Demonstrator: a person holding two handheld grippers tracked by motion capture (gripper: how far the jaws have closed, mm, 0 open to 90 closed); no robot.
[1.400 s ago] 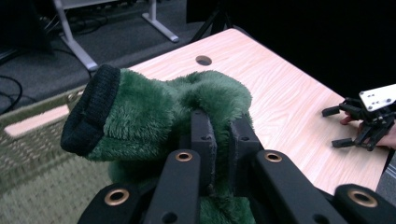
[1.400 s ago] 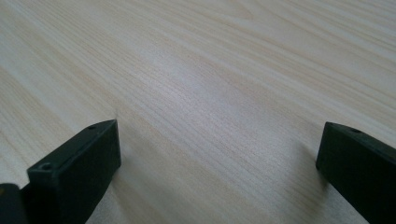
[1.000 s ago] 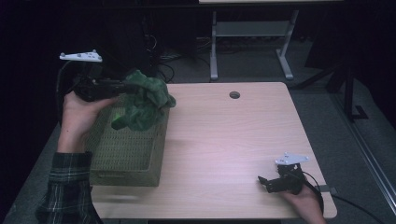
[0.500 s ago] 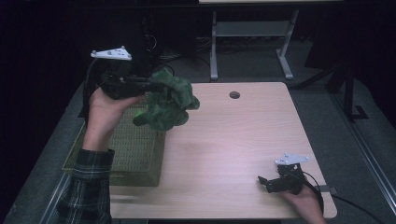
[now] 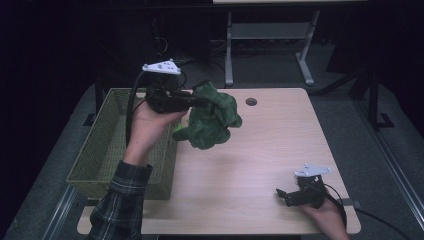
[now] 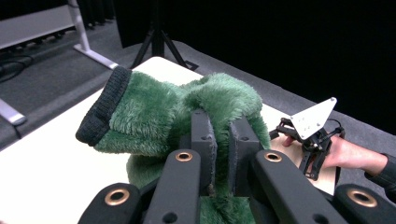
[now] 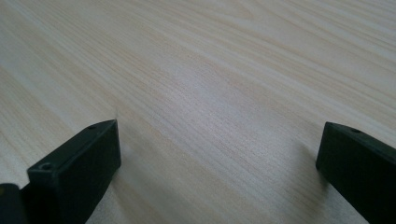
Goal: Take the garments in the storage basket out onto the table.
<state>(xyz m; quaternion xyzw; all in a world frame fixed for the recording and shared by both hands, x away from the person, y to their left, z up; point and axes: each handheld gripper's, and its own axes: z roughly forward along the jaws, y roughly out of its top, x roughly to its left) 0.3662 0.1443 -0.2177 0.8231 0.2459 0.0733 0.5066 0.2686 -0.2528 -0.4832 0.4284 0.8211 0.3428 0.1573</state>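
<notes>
Green fleece [image 5: 212, 120]: clenched in left gripper [image 5: 200, 101], hanging above table [image 5: 280, 140] just right of basket [image 5: 100, 145]; right gripper [image 5: 282, 195], jaws released, rests near-right, well apart.

Hidden and cut-off parts

In the left gripper view, the left gripper [image 6: 218, 140] buries its pad faces in the green fleece garment [image 6: 159, 112], whose lower folds run off the frame at 6 o'clock. In the high view, the person's left hand [image 5: 150, 125] covers part of the wicker basket [image 5: 100, 150] rim, and the right gripper [image 5: 285, 195] is too small to read its jaw gap; both sleeves are cropped at 6 o'clock.
</notes>
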